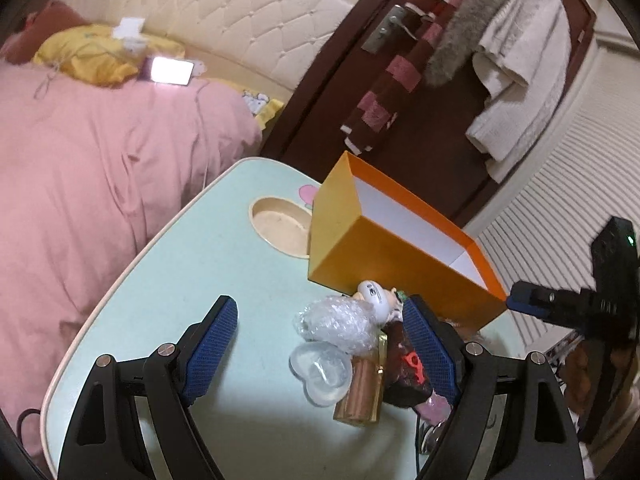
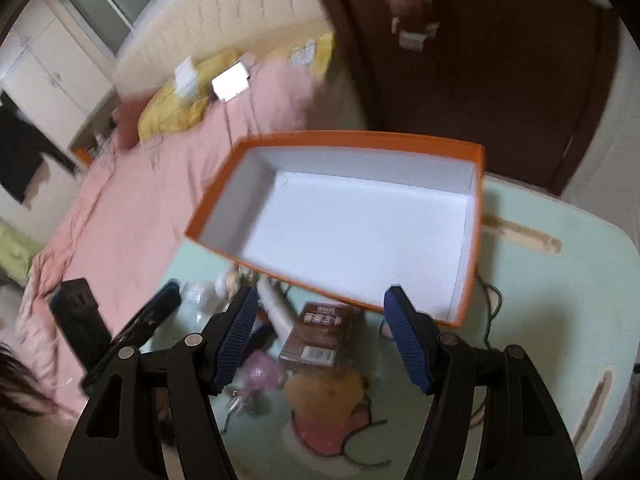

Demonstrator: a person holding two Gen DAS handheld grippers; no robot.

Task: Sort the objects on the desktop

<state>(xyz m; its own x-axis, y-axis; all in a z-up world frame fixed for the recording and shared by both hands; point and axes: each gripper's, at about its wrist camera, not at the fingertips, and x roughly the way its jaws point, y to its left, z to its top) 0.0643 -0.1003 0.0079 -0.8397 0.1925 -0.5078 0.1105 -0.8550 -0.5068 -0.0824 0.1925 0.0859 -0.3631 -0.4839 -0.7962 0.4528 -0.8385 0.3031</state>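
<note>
An open orange box (image 1: pixel 384 256) with a white inside stands on the pale green table (image 1: pixel 224 264); the right wrist view shows its inside (image 2: pixel 360 236) holding nothing. A heap of small objects lies in front of it: a bubble-wrap wad (image 1: pixel 340 322), a clear heart-shaped piece (image 1: pixel 320 372), a white figurine (image 1: pixel 374 296), a gold-brown box (image 1: pixel 362 392) and a dark packet (image 1: pixel 408 372). My left gripper (image 1: pixel 320 344) is open above the heap. My right gripper (image 2: pixel 320 340) is open above a brown printed box (image 2: pixel 320 338), near the orange box's front edge.
A bed with a pink quilt (image 1: pixel 100 184) lies left of the table, with a lit phone (image 1: pixel 170 71) on it. A dark wooden door (image 1: pixel 420 92) with hanging clothes stands behind the box. A round recess (image 1: pixel 280 226) is set in the tabletop. Cables (image 2: pixel 490 312) run across the table.
</note>
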